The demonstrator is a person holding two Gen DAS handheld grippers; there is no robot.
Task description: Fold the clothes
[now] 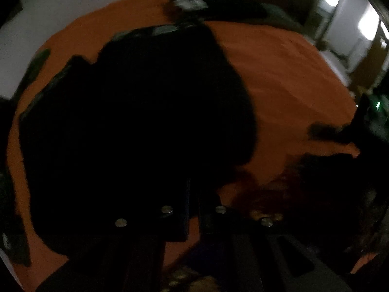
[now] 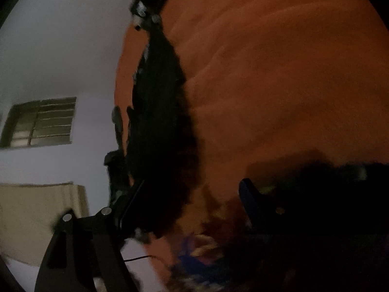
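the black garment (image 1: 136, 112) lies spread over the left and middle of the orange bed cover (image 1: 279, 77), reaching toward its far edge, where some pale prints show. the left gripper (image 1: 193, 209) has its jaws drawn together with only a thin slit between them, at the garment's near hem; the frames are too dark to show whether cloth is pinched there. the right gripper (image 2: 184, 194) stands wide, its left finger (image 2: 128, 199) lying against the garment's edge, nothing clamped. another dark piece (image 2: 316, 177) lies by the right finger.

the step looks like taking up the near edge for a fold. it would go best if the left grip is confirmed on one edge, and the right closes on the same hem further along, so both lift evenly and the fold lands square.
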